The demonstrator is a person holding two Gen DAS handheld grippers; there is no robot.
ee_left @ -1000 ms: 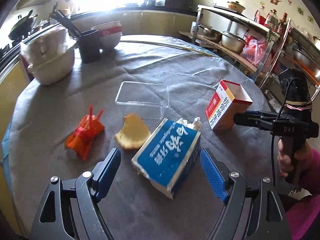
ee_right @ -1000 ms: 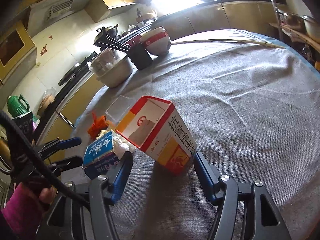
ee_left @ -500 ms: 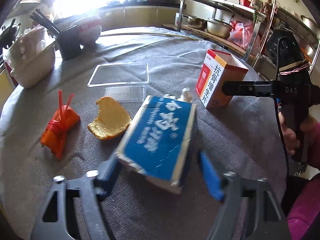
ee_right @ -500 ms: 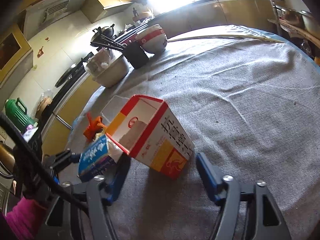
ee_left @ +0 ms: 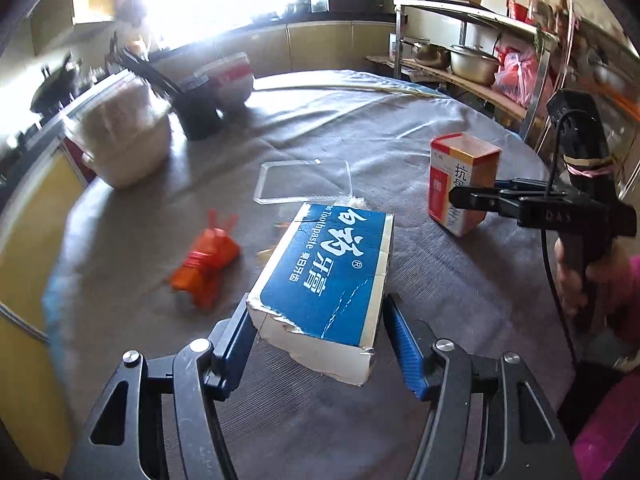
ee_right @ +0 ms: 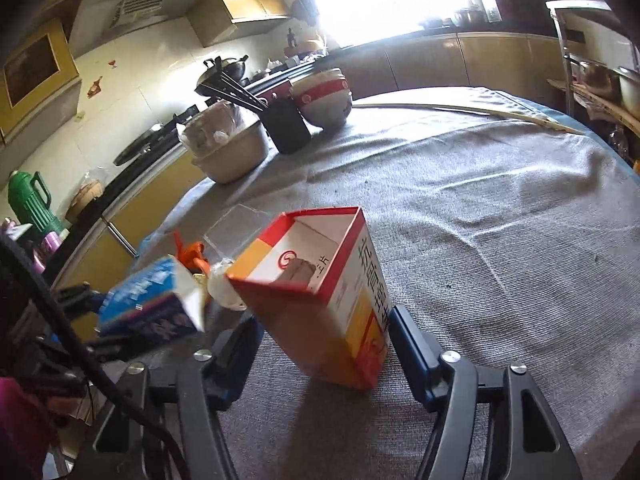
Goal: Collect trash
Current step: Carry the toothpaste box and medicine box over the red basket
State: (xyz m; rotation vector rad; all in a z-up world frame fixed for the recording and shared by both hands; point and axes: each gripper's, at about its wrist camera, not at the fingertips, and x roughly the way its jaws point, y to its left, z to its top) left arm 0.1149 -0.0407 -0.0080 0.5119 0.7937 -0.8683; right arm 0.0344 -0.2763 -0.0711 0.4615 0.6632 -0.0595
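My left gripper [ee_left: 320, 332] is shut on a blue toothpaste box [ee_left: 324, 272] and holds it lifted and tilted above the grey tablecloth; the box also shows in the right wrist view [ee_right: 152, 304]. My right gripper [ee_right: 324, 340] is shut on an open red and orange carton [ee_right: 332, 292], tilted off the cloth; the carton also shows in the left wrist view [ee_left: 460, 180]. An orange tied plastic bag [ee_left: 206, 264] lies left of the toothpaste box. A clear plastic lid [ee_left: 300, 182] lies behind it.
At the table's far left stand a white basin [ee_left: 124, 144], a black chopstick holder [ee_left: 198, 114] and a red-rimmed bowl [ee_left: 232, 80]. A metal rack with pots [ee_left: 472, 64] stands to the right. A crumpled white wad [ee_right: 224, 288] lies beside the carton.
Both grippers closed on their boxes and lifted them. The toothpaste box now hides the orange peel. The carton tipped upright and off the cloth.
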